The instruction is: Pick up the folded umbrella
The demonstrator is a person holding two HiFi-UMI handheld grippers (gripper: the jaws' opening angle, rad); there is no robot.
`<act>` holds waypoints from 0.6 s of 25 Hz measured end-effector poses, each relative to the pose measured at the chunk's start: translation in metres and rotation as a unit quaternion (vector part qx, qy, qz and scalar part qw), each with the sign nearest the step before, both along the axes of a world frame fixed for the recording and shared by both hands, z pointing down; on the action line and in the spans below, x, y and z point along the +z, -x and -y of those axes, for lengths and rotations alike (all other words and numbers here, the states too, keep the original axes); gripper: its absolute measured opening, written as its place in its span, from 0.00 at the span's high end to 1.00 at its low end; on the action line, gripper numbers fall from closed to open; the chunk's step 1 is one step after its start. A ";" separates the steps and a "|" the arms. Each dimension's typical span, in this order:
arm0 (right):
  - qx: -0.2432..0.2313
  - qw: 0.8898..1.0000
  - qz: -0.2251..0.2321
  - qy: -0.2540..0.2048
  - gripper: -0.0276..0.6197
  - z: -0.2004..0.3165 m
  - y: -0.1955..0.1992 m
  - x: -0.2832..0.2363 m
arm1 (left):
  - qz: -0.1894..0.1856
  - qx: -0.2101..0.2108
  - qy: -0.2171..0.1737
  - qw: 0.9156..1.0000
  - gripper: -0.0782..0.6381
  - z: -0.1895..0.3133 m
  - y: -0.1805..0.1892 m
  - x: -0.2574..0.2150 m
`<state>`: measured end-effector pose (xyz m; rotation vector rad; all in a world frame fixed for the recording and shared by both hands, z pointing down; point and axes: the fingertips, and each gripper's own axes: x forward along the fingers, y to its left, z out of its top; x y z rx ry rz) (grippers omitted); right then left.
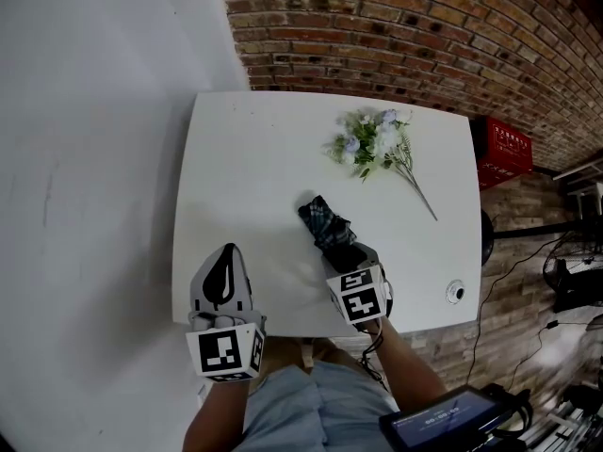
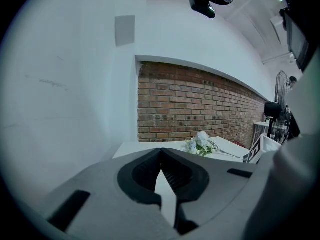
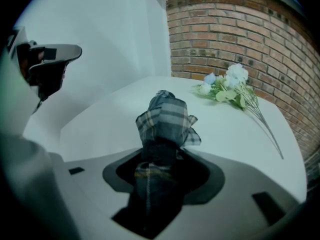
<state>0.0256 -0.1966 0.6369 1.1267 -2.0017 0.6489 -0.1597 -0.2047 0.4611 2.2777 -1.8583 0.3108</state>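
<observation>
**Umbrella Clamped Near One End; Lift to Be Made Straight Up**

The folded umbrella (image 3: 165, 119), in dark plaid cloth, lies on the white table (image 1: 245, 158) near its front edge, its far end pointing away toward the bunch of flowers (image 1: 372, 142). The right gripper (image 1: 349, 257) is angled down over the near end. In the right gripper view the bundle fills the gap between the jaws, which stand partly apart and appear pressed against the cloth on both sides. The left gripper (image 2: 160, 154) is held level beside it, tips together, with nothing between them.

For a sound lift, the squeeze should be felt on the stiff core and not on loose fabric alone, since cloth folds can slide. Because the hold sits near one end, the free end is likely to sag; a slow, vertical rise is advised, with the wrist levelled as the weight comes off the table. The flowers lie well apart and should not be disturbed.

No brand or label can be seen on the umbrella. White print is carried on the red crate (image 1: 504, 149) beyond the table, but it is too small to be read. Only black-and-white square patterns are shown on the gripper cubes.
</observation>
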 end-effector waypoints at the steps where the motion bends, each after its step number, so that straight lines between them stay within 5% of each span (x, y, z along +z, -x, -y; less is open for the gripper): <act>1: -0.001 1.000 -0.001 0.000 0.63 0.000 0.000 0.000 | 0.001 0.000 0.000 1.000 0.88 0.000 0.000 0.000; 15: -0.004 1.000 -0.003 -0.009 0.67 0.001 0.000 -0.001 | 0.002 -0.001 -0.003 1.000 0.88 0.001 0.000 -0.002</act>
